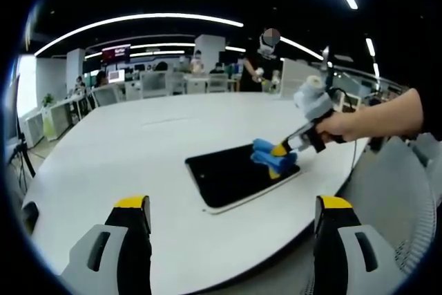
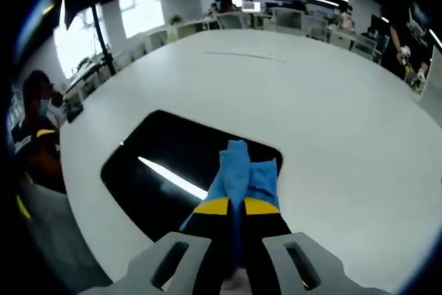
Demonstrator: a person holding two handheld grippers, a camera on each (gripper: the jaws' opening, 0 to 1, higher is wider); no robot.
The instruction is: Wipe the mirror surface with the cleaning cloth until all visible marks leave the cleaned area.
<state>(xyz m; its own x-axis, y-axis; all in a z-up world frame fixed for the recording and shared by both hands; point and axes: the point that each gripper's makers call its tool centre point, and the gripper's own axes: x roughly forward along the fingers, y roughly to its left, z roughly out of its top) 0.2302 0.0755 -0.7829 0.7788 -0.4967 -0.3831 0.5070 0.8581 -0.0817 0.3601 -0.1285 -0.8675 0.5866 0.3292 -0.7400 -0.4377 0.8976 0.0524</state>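
While the blue cloth is pressed down, this is how things look.
Mirror: the mirror (image 1: 238, 176) lies flat on the white table (image 1: 131, 150), near the edge. It is a dark, shiny rectangle with round corners. In the right gripper view a bright ceiling light shines back off the mirror (image 2: 159, 170) as a thin white line.
Cloth: the cleaning cloth (image 2: 242, 174) is soft, blue and bunched up. It touches the mirror on one side.
Right claw: the right gripper (image 2: 235, 206) has its yellow-tipped jaws squeezed together on the cloth. In the left gripper view a hand (image 1: 345, 126) holds it.
Left claw: the left gripper (image 1: 233, 204) has its jaws wide apart and holds nothing. It hangs above the table edge, apart from the mirror.
Marks: I cannot tell if any marks are on the glass.
What could go wrong: the mirror is smooth and nothing pins it, so I think a hard push could slide it off the edge. The cloth could slip out if the squeeze gets loose. Hard jaw tips could scratch the glass if they poke past the cloth.
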